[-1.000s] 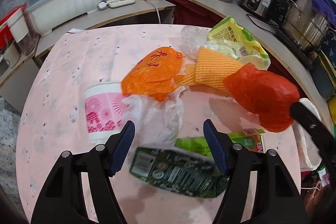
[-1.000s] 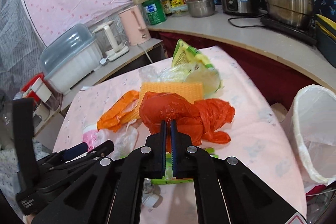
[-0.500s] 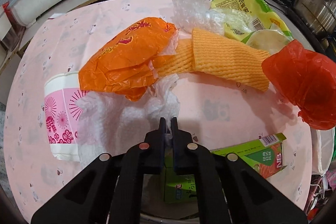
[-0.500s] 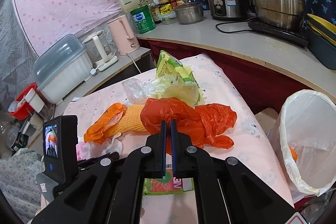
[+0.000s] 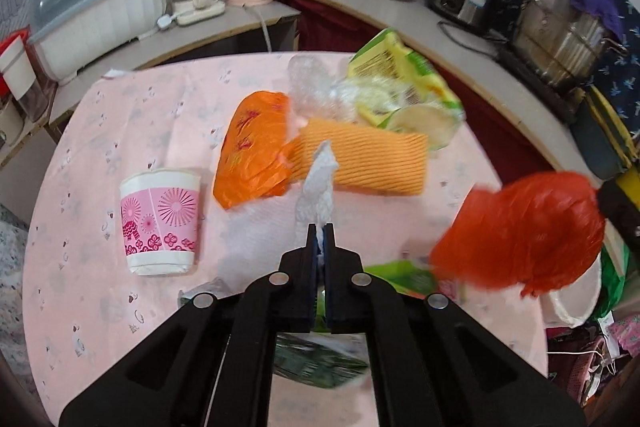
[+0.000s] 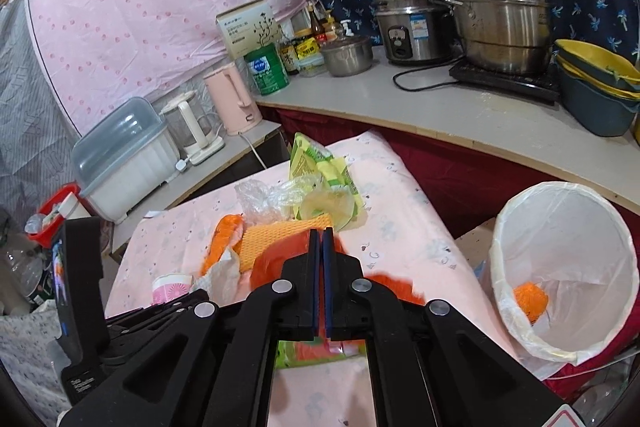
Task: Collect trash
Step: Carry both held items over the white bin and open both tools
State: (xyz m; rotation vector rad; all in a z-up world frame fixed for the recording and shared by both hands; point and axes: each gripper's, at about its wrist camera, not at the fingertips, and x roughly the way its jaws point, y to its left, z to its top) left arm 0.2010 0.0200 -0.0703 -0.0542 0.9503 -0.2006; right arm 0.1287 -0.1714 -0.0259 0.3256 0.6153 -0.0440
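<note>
Two grippers are closed tight. White tissue (image 5: 318, 183) is pinched by the left gripper (image 5: 319, 227) above the desk (image 5: 120, 115). A red bag (image 5: 524, 231) is held by the right gripper (image 6: 319, 233), near the white bin (image 6: 568, 259).

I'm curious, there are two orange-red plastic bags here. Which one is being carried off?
The red bag, pinched in the right gripper and lifted clear of the table. The orange bag lies untouched on it.
</note>
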